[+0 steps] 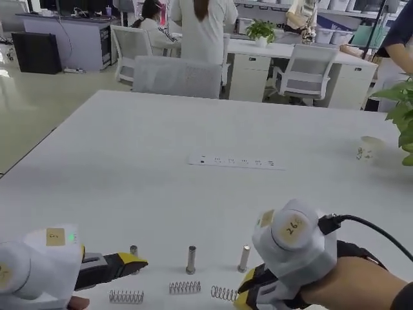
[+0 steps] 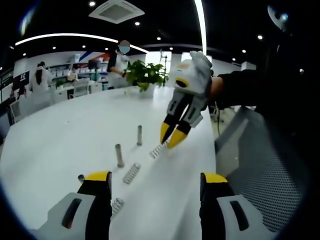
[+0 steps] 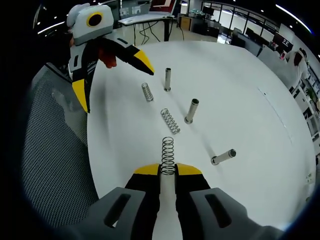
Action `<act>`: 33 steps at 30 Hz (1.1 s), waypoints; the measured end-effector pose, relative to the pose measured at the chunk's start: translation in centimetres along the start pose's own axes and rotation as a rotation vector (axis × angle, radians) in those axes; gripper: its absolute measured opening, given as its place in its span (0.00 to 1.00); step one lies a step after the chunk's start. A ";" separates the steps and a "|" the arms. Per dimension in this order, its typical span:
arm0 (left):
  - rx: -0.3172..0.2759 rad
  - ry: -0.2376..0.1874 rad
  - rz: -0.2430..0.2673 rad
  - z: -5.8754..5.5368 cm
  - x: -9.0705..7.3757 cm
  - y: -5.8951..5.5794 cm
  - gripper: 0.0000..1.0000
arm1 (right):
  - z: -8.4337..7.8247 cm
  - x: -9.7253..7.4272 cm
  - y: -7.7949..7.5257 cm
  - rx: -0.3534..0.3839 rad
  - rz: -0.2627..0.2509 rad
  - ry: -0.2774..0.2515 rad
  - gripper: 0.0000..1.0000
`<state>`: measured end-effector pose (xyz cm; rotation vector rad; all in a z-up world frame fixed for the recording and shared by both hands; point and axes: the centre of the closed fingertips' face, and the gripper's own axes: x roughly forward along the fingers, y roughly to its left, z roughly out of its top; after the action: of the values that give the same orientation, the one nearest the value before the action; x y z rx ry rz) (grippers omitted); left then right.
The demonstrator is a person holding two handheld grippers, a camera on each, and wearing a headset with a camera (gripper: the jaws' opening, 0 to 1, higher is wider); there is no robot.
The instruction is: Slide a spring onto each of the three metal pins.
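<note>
jaws of the right gripper [image 1: 248, 289] are seen in the head view at a spring [image 1: 224, 293] lying flat just right of the middle pin [image 1: 191, 259]; in the left gripper view the left gripper [image 2: 155, 177] is held wide open, empty; in the right gripper view the thin spring is pinched by its near end, long axis straight ahead

A white workbench [image 1: 129, 168] is being lit by ceiling light strips [image 2: 200, 22]. A power strip [image 1: 235, 161] is being carried at its middle. Beyond, white desks [image 1: 248, 77] are being flanked by office chairs [image 1: 306, 71], and a potted plant [image 1: 261, 29] is being displayed on one.
</note>
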<state>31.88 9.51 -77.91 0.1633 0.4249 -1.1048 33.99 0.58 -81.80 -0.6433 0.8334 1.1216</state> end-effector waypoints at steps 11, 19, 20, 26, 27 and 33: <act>0.042 0.005 -0.032 0.4 0.9 -0.6 0.57 | 1.9 -1.1 1.9 -0.055 0.060 -0.026 0.07; 0.088 -0.013 -0.045 1.1 1.4 -1.0 0.46 | 3.8 -1.8 2.8 -0.079 0.085 -0.060 0.07; 0.093 -0.015 -0.045 1.2 1.4 -1.0 0.45 | 3.9 -1.9 2.9 -0.083 0.085 -0.061 0.07; 0.142 -0.028 -0.061 1.6 1.7 -1.5 0.36 | 4.2 -2.0 3.5 -0.105 0.109 -0.056 0.07; 0.147 -0.029 -0.065 1.6 1.7 -1.6 0.34 | 4.3 -2.0 3.6 -0.107 0.113 -0.056 0.07; 0.187 -0.029 -0.084 1.6 2.0 -2.2 0.26 | 4.6 -2.1 4.0 -0.116 0.134 -0.059 0.07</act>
<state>31.10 6.29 -77.10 0.2960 0.3039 -1.2282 30.87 4.46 -77.63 -0.6543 0.7737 1.3120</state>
